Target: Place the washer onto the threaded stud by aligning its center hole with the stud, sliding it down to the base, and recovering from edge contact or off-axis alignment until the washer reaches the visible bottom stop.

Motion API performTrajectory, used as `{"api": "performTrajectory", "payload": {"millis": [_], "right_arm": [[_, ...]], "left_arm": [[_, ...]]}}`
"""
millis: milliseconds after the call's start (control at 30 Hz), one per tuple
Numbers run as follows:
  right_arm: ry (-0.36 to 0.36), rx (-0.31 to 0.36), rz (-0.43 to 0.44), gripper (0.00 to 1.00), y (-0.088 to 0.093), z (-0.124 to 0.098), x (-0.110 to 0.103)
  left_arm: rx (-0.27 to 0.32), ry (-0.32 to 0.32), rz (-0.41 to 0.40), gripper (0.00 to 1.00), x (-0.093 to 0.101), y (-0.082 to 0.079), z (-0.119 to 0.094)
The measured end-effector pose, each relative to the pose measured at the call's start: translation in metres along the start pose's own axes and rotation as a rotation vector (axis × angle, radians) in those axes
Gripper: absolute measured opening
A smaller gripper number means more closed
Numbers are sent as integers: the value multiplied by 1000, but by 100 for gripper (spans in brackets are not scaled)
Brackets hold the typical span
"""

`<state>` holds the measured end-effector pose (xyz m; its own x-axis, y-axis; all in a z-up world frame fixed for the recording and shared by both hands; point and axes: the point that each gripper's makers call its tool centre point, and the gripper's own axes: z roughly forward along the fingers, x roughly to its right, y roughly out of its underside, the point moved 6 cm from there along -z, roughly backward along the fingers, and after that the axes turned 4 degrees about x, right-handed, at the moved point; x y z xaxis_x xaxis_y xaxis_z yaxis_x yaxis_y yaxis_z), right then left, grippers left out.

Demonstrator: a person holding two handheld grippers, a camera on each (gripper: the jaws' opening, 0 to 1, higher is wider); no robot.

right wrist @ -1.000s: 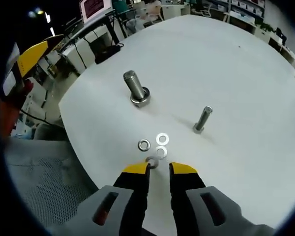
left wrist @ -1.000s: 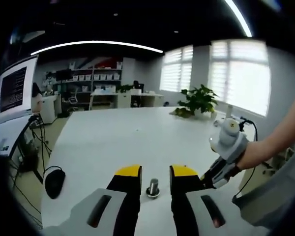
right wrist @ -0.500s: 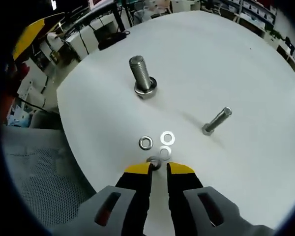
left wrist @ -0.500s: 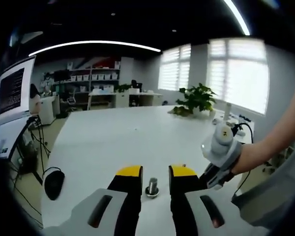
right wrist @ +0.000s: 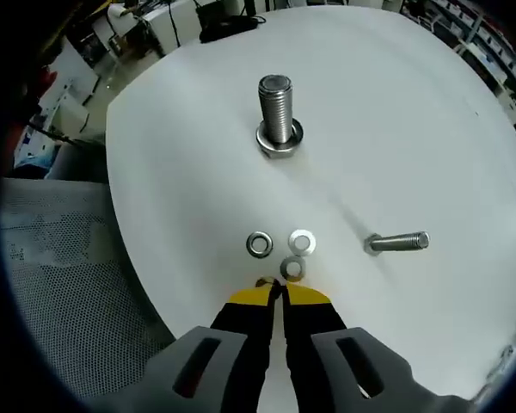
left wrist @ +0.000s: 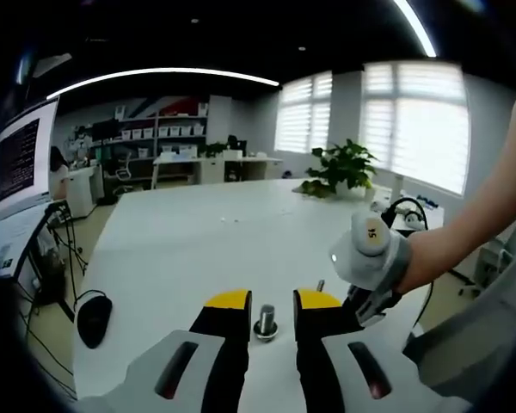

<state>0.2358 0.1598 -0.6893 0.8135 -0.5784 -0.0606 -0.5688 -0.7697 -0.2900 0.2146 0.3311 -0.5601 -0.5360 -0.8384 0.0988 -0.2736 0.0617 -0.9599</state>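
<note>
In the right gripper view a thick threaded stud (right wrist: 277,116) stands upright on its nut base on the white table (right wrist: 396,112). A thinner bolt (right wrist: 397,243) stands to the right. Three loose washers (right wrist: 259,244), (right wrist: 302,242), (right wrist: 291,269) lie close in front of my right gripper (right wrist: 273,292). Its jaws are pressed together on the edge of another washer (right wrist: 263,281), which peeks out at the tips. In the left gripper view my left gripper (left wrist: 271,303) is open, its jaws either side of the stud (left wrist: 265,321) without touching it. The right gripper (left wrist: 370,258) hangs just to the right.
A black mouse (left wrist: 95,317) lies at the table's left edge, and a monitor (left wrist: 21,159) stands beyond it. A grey mesh chair (right wrist: 60,275) sits below the table's near edge. A potted plant (left wrist: 342,170) stands at the far end.
My right gripper's jaws have come together on the washer at their tips. In the left gripper view the right gripper has come nearer and further left. The left jaws stay as they were.
</note>
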Motion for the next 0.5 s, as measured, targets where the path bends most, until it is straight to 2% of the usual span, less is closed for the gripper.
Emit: {"api": "performTrajectory", "payload": {"millis": [500], "right_arm": [[9,17,48,3,12,-4,4]], "left_arm": [[4,-4,-8,17,1,0,-1]]}}
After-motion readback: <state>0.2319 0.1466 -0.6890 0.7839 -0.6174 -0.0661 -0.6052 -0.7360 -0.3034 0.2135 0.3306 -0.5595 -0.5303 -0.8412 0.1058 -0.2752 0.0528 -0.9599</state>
